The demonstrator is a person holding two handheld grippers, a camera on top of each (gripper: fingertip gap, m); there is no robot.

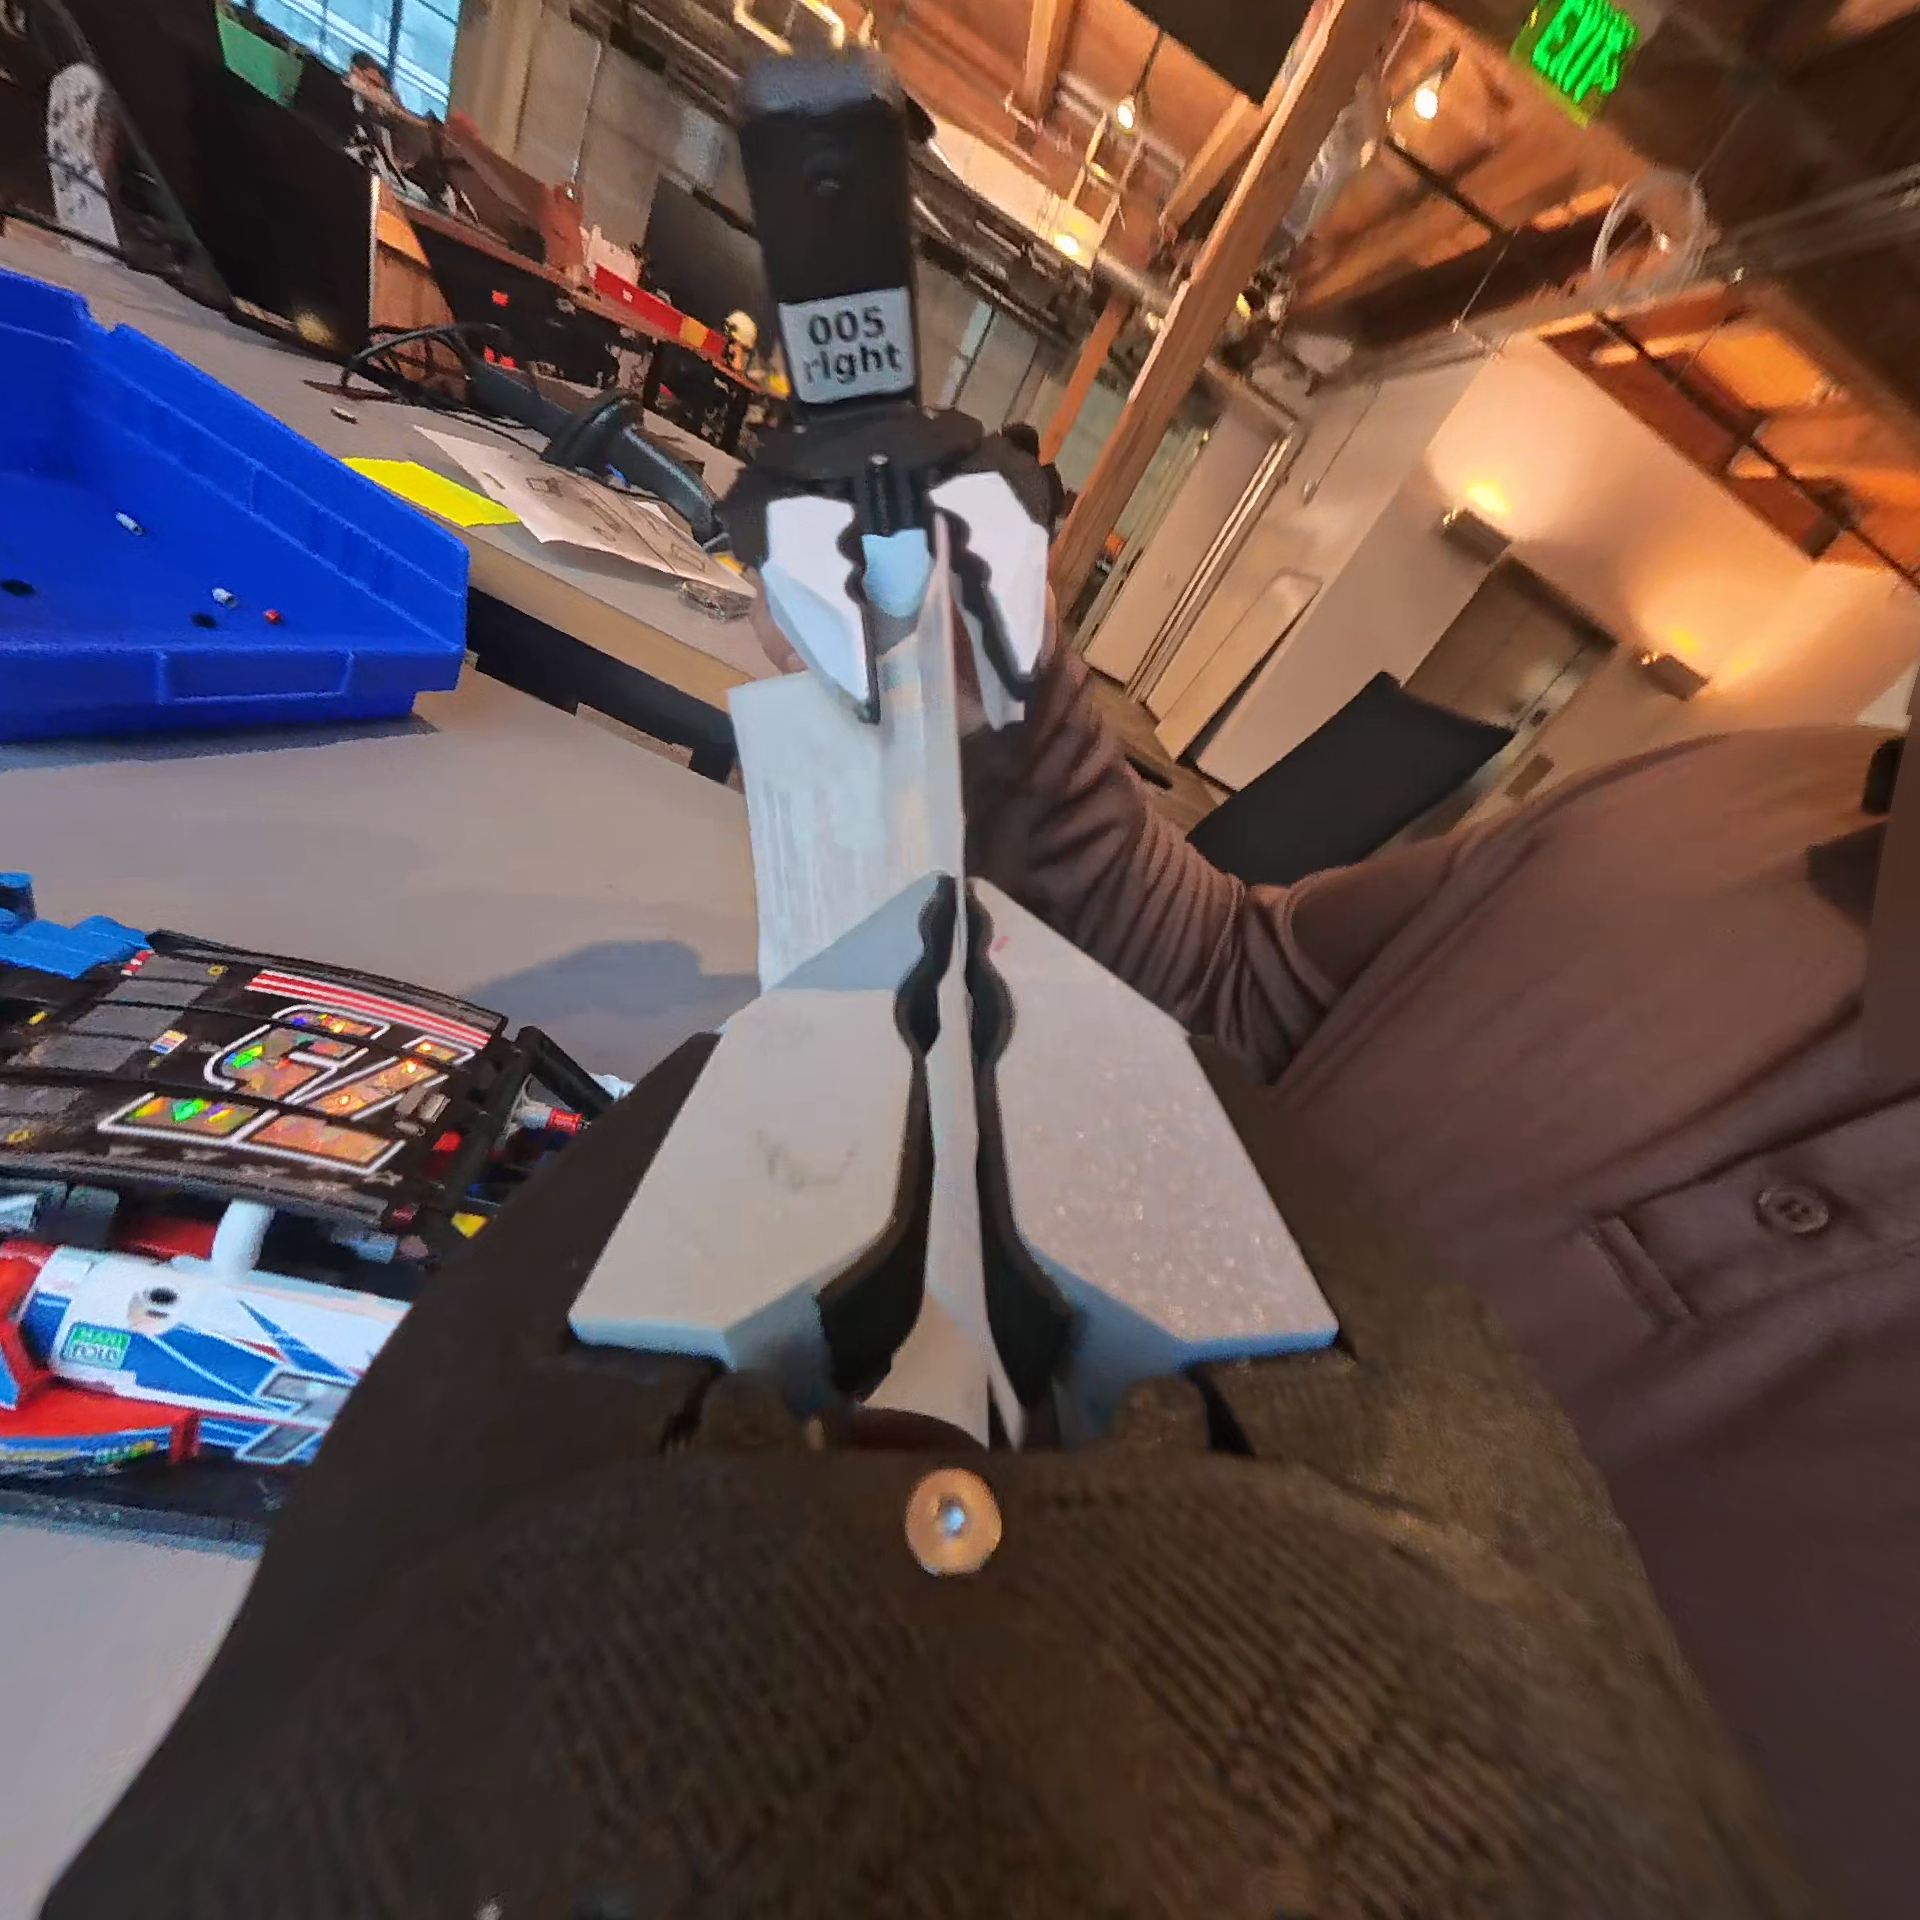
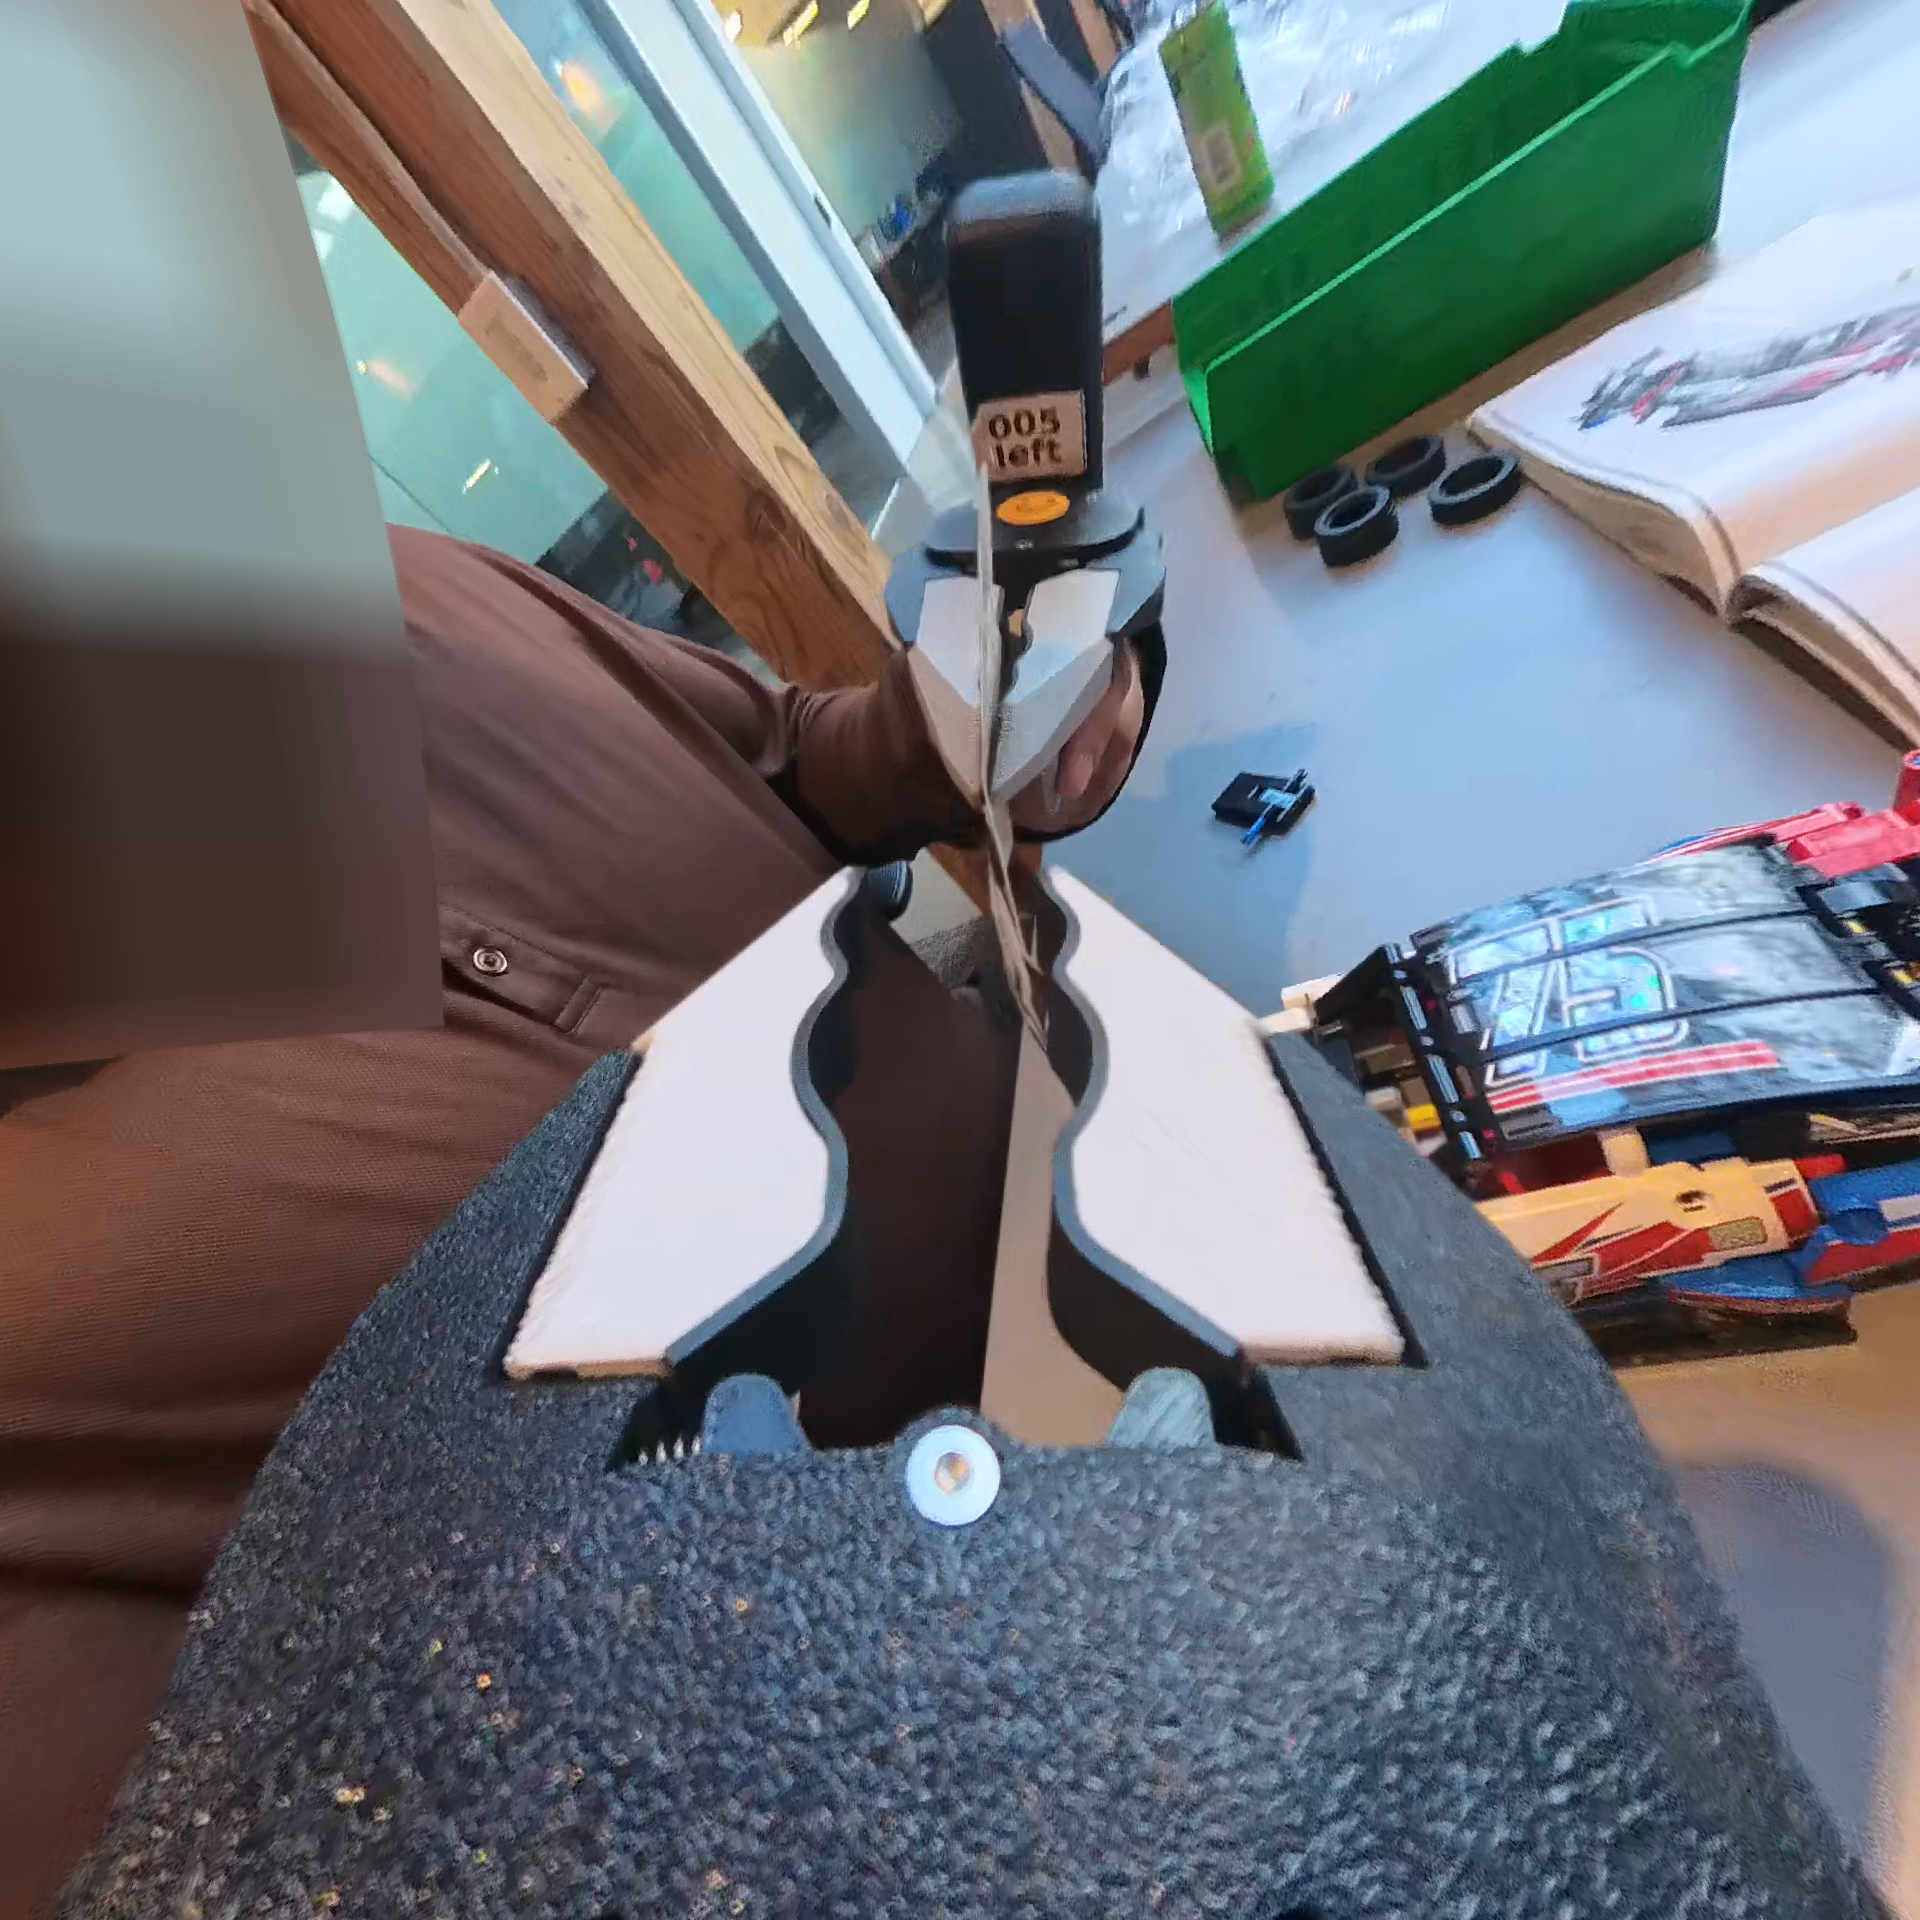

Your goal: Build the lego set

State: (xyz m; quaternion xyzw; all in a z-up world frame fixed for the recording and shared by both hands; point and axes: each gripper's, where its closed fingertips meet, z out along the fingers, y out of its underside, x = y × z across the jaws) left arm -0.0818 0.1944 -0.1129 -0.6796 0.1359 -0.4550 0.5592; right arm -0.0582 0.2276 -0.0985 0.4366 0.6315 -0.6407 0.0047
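Note:
My left gripper (image 1: 956, 896) is shut on a thin pale paper sheet (image 1: 831, 821), held on edge in the air above the table. The same grip shows in the right wrist view (image 2: 992, 779). The sheet (image 2: 1023, 1236) runs on between the fingers of my right gripper (image 2: 951, 883), which is open. The sheet lies near the right finger, with a clear gap to the left one. The left wrist view shows the right gripper (image 1: 914, 675) with its fingers apart around the sheet's far end. The lego race car (image 1: 260, 1091) stands on the grey table (image 2: 1455, 727), below both grippers.
A blue bin (image 1: 208, 520) with a few small parts, a yellow sheet (image 1: 426, 488) and papers (image 1: 592, 509) lie at the back. A green bin (image 2: 1455, 260), several black tyres (image 2: 1392, 488), an open instruction book (image 2: 1766, 416) and a small black piece (image 2: 1262, 800) lie nearby. A person in brown sits close. The gap from one gripper's tips to the other's is roughly 5 cm. The lego race car (image 1: 260, 1091) is about 15 cm from both grippers' fingertips. It turns up in the right wrist view (image 2: 1587, 947) as well.

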